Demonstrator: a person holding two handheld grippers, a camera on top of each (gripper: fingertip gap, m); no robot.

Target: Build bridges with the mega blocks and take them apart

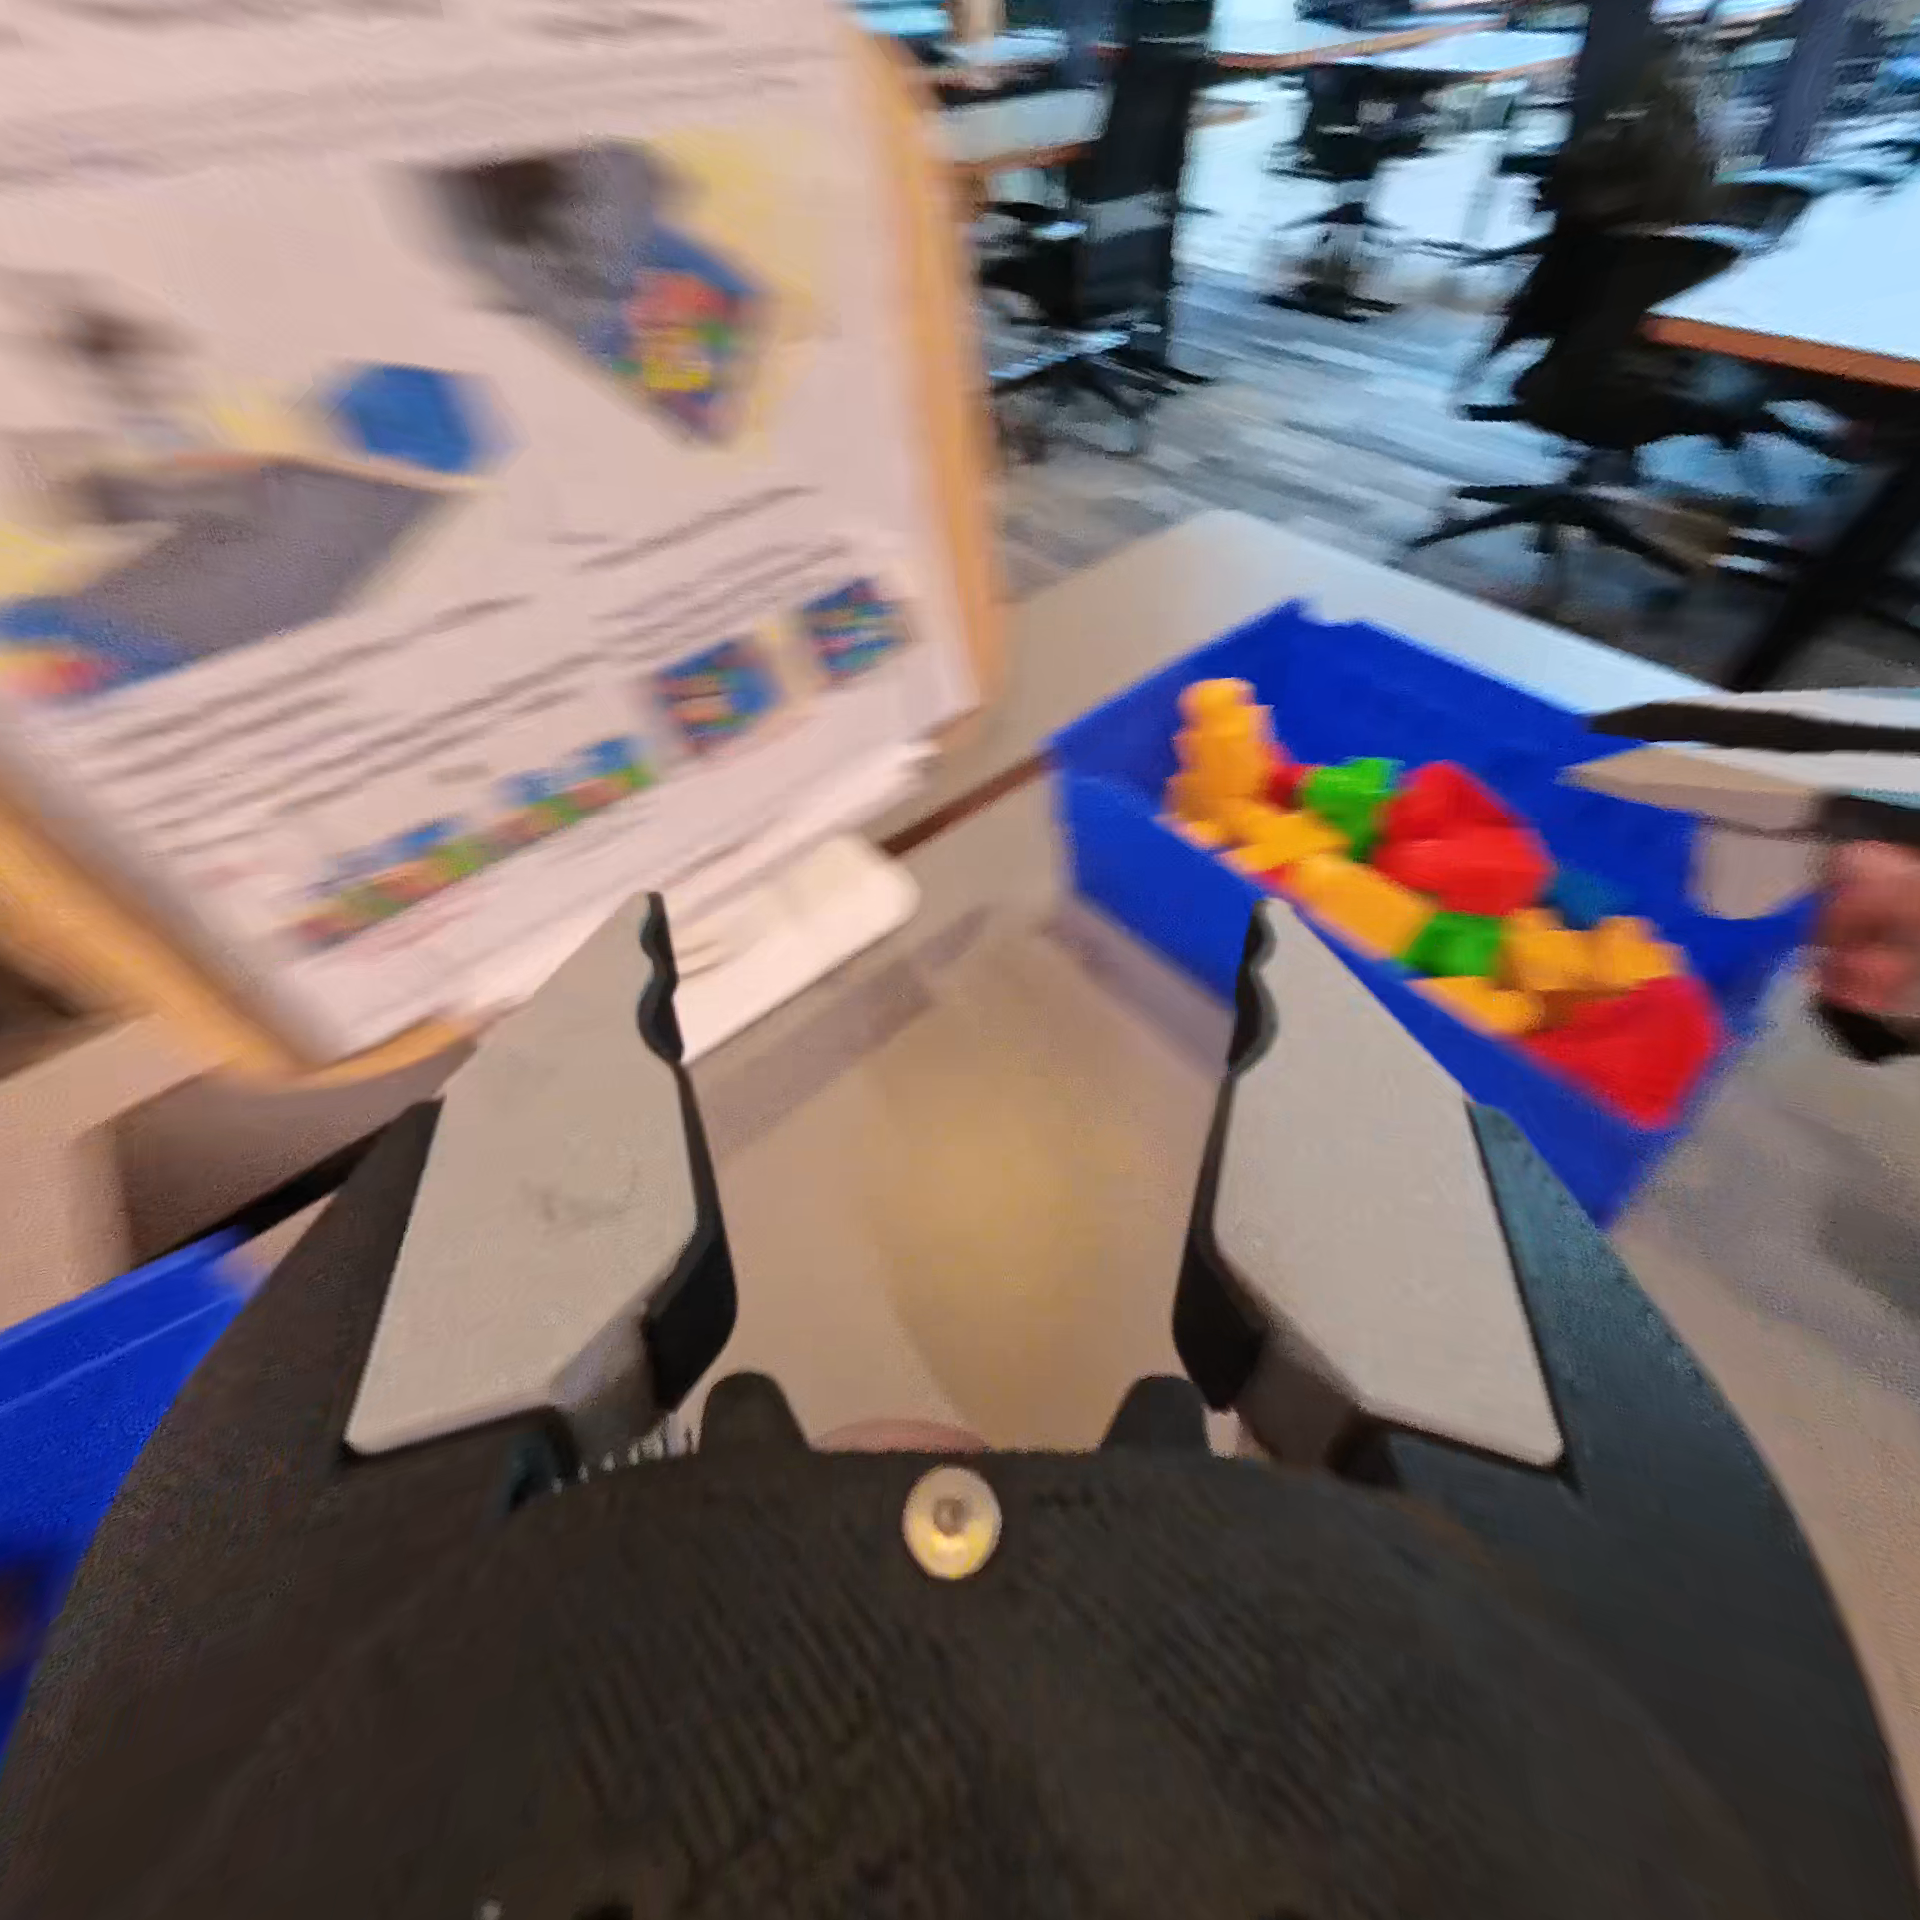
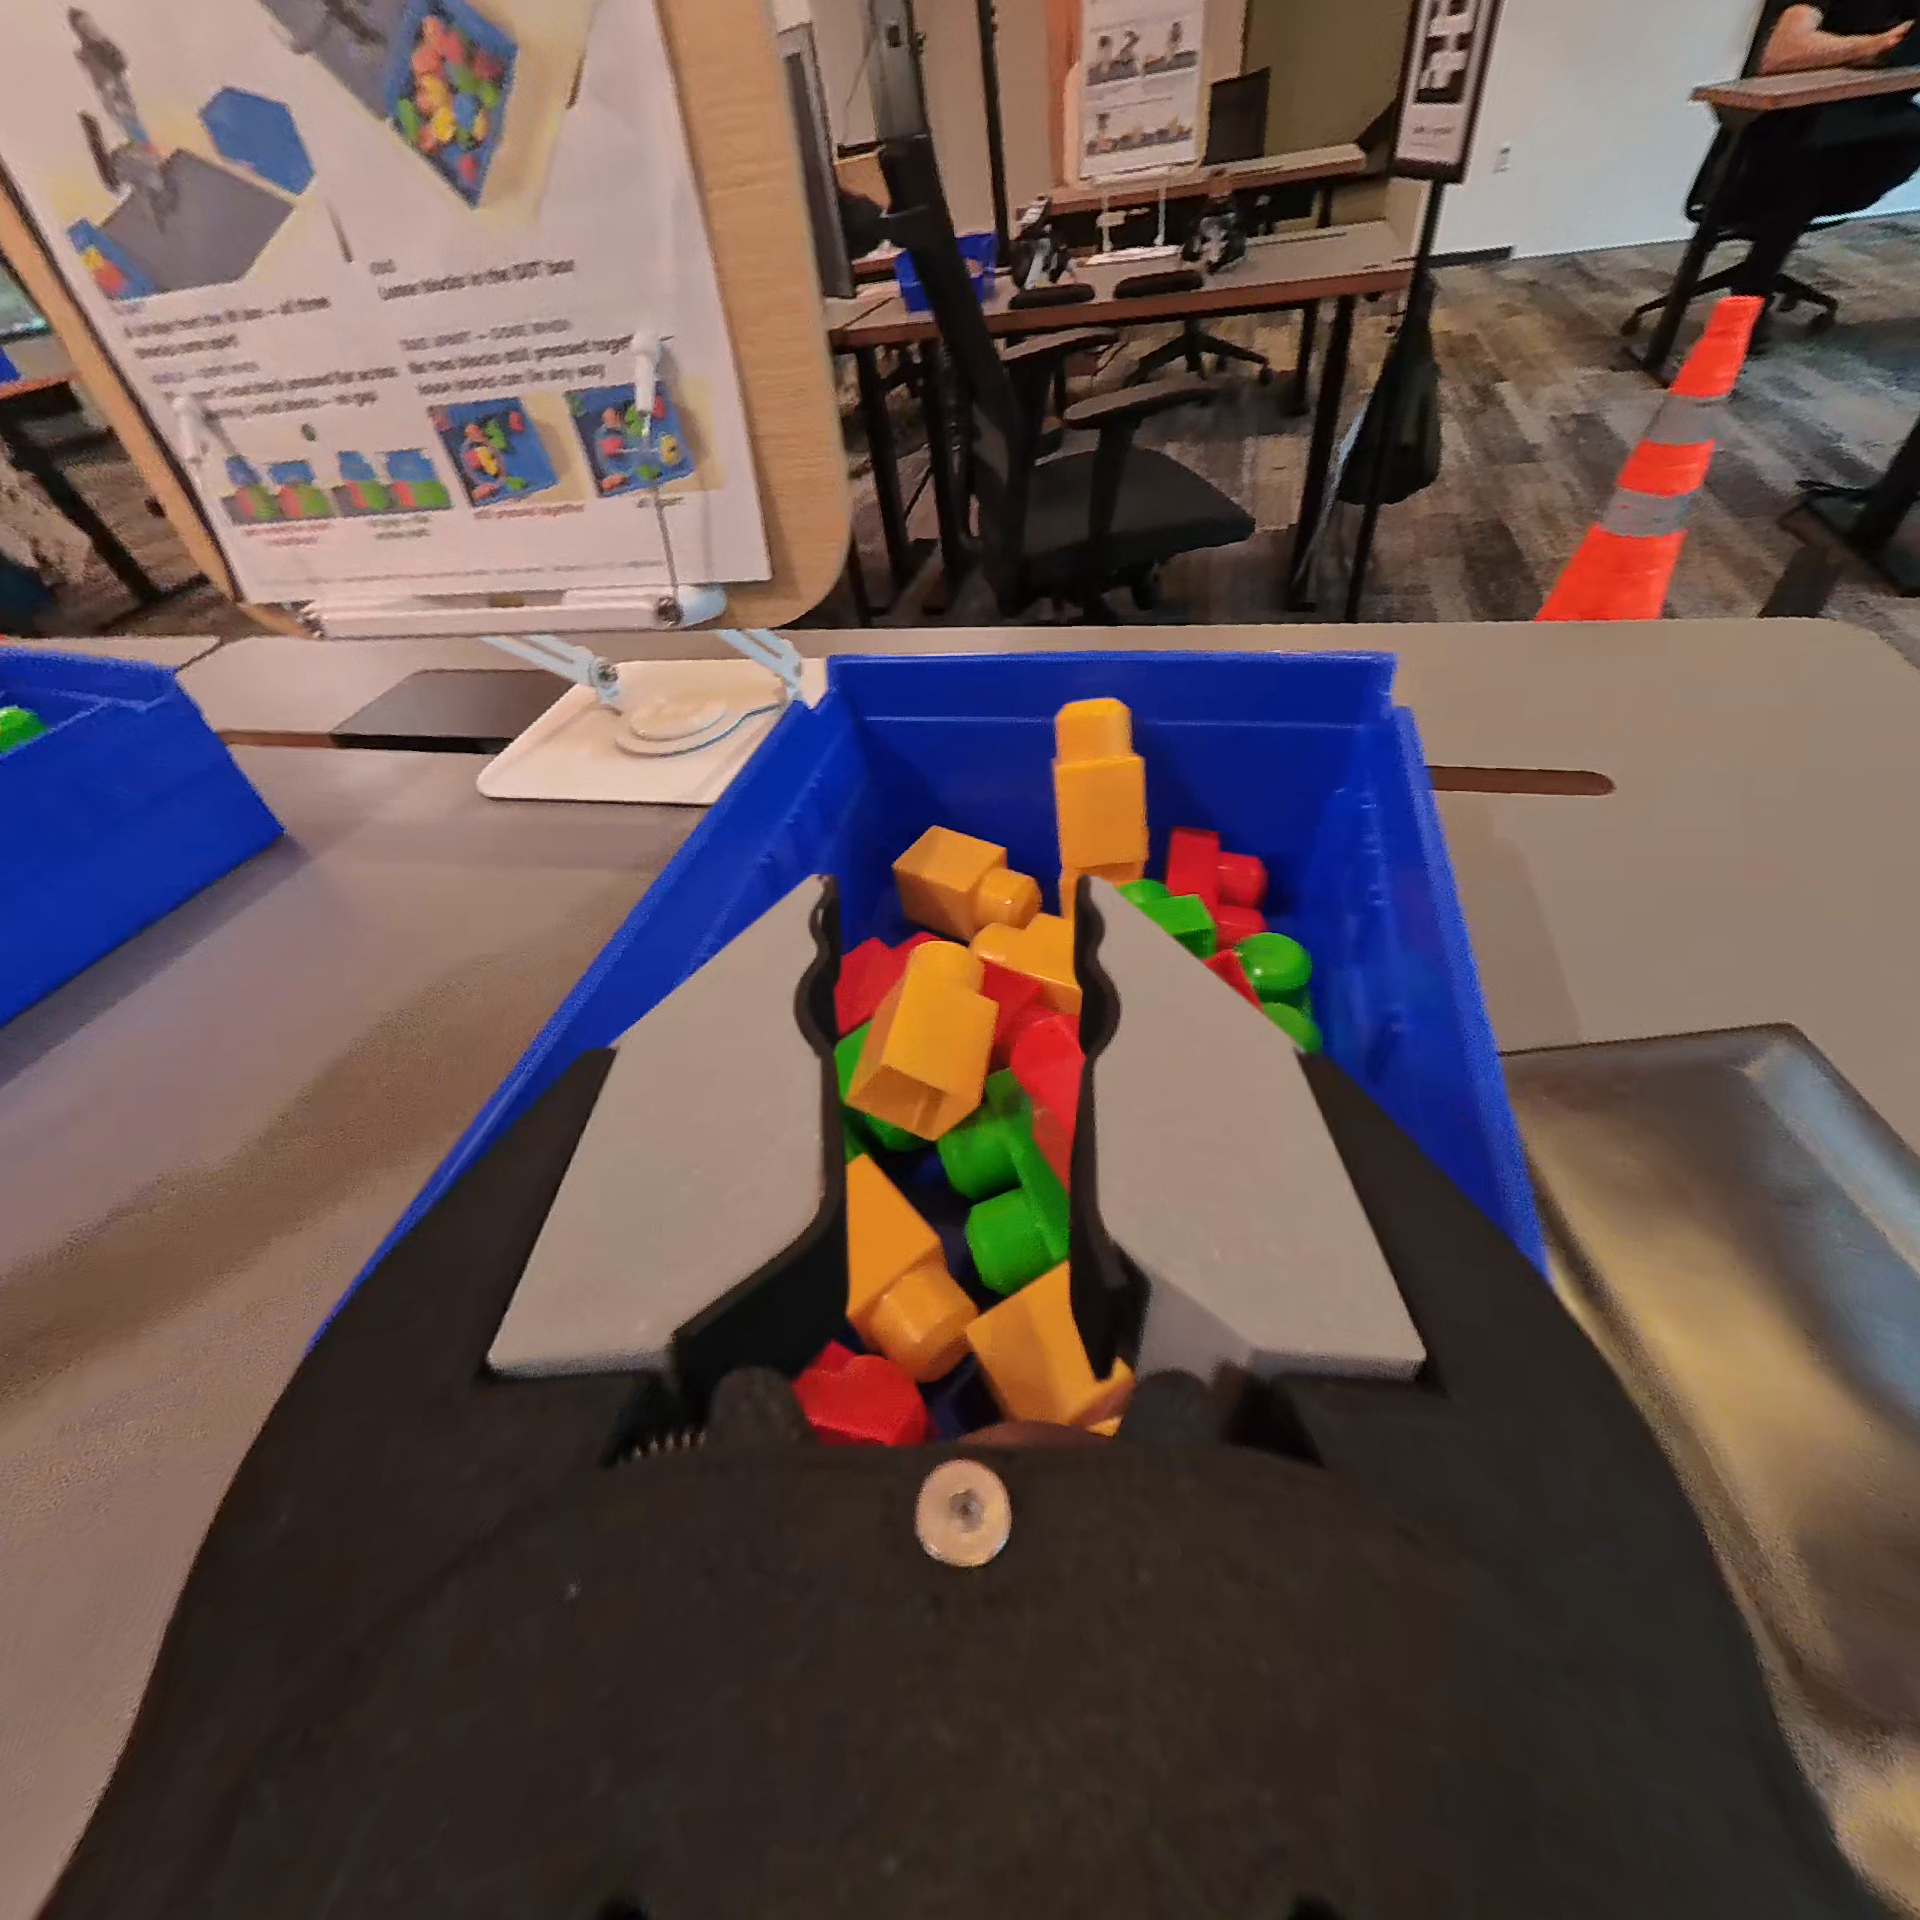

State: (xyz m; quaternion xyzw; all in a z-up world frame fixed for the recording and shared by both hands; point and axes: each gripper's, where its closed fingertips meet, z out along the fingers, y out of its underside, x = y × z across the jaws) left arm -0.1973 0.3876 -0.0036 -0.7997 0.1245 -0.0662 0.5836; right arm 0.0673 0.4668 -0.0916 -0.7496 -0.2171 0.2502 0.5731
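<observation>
Right wrist view: right tongs [image 2: 956,935] hang unclenched over the blue plastic bin [image 2: 1455,1039] of blocks, left tongs [image 1: 956,977] spread empty, so next up is probably grabbing one.

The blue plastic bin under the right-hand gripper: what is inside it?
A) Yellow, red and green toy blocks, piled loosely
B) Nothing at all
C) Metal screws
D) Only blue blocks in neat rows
A: the right wrist view shows the blue plastic bin filled with jumbled yellow, red and green blocks.
</observation>
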